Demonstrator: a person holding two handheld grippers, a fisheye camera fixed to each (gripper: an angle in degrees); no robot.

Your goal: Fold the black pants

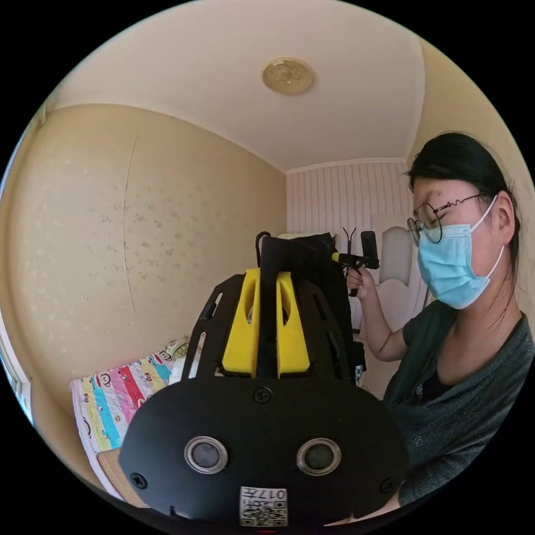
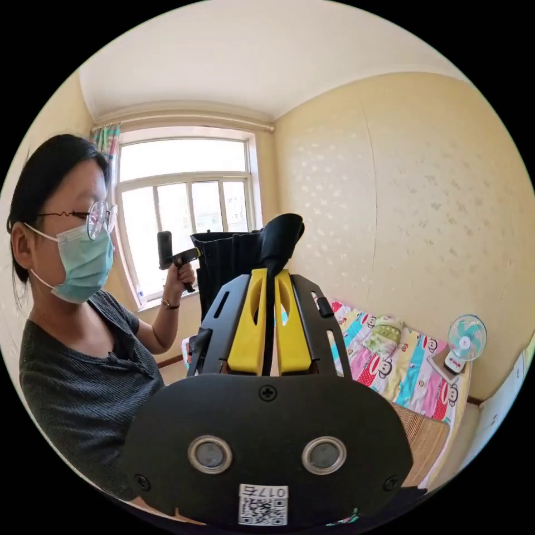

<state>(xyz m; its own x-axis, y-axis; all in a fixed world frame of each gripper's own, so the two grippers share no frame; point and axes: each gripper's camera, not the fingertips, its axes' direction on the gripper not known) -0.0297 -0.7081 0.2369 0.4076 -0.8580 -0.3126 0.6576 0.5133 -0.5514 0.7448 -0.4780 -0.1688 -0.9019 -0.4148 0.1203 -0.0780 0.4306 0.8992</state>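
The black pants (image 1: 304, 253) are held up in the air, stretched between both grippers. The left gripper (image 1: 266, 278) has its two yellow jaws squeezed tight on one bit of cloth, and the right gripper (image 2: 268, 277) pinches another bit the same way. Below is a bed (image 2: 409, 362) with a bright sheet, and a person (image 2: 78, 334) holds the handles

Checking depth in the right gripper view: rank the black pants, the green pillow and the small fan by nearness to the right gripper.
1. Black pants, pinched between the right gripper's jaws.
2. Green pillow, on the bed beyond it.
3. Fan, at the bed's far corner.
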